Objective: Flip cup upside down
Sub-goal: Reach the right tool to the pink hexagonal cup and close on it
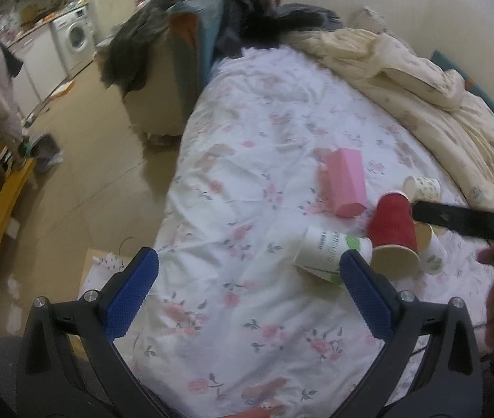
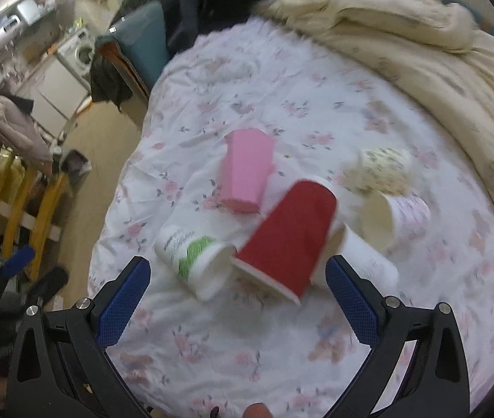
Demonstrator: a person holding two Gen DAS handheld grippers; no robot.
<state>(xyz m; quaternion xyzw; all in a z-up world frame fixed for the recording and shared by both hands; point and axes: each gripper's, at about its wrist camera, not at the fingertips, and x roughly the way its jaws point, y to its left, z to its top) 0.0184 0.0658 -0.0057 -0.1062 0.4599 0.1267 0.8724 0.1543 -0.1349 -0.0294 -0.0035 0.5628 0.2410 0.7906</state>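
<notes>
Its blue pads spread wide and empty, the right claw lines up on a red cup lying among toppled cups on the bed, while the left claw waits open.

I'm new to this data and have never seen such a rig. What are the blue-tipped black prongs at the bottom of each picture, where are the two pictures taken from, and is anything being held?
The prongs are the two fingers of a hand-held gripper; a person carries one in each hand. Each picture comes from a fisheye camera on one gripper, looking forward along its fingers: the left gripper in one, the right gripper in the other. Both are open and hold nothing.

Below them is a bed with a floral sheet. On it lie a red cup, a white cup with green print, a pink cup and several pale paper cups, all tipped over or leaning. A cream quilt is bunched at the far side.
</notes>
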